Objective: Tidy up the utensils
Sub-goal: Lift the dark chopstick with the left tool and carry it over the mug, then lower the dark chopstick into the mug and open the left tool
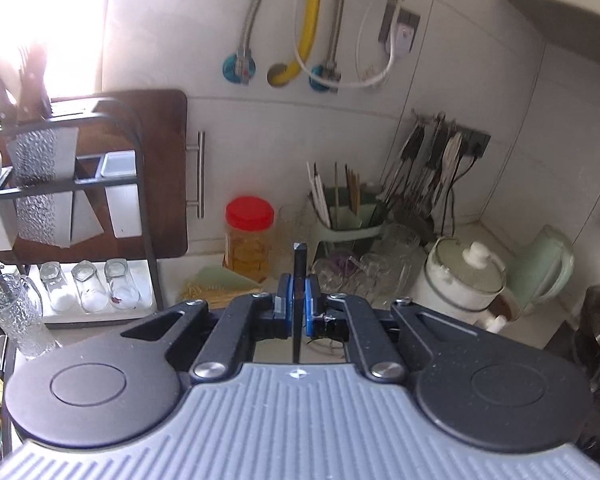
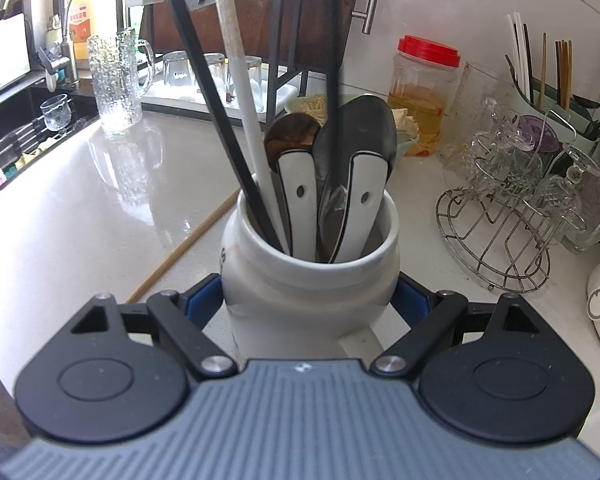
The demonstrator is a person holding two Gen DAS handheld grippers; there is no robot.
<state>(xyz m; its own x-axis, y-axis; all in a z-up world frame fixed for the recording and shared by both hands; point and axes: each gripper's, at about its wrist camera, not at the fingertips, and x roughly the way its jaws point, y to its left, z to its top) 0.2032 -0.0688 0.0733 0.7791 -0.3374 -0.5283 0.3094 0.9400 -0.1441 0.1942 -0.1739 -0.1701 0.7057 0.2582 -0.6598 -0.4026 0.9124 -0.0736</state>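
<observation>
Grippers at work on a kitchen counter (image 2: pixel 80 208)

Left gripper (image 1: pixel 296 306) pinched a black stick (image 1: pixel 299 280); right gripper (image 2: pixel 310 300) clasped a utensil-filled jar (image 2: pixel 312 284).

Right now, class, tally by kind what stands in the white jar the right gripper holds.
In the white jar:
Black sticks: 2
White stick: 1
White-handled spoons: 2
Total: 5
</observation>
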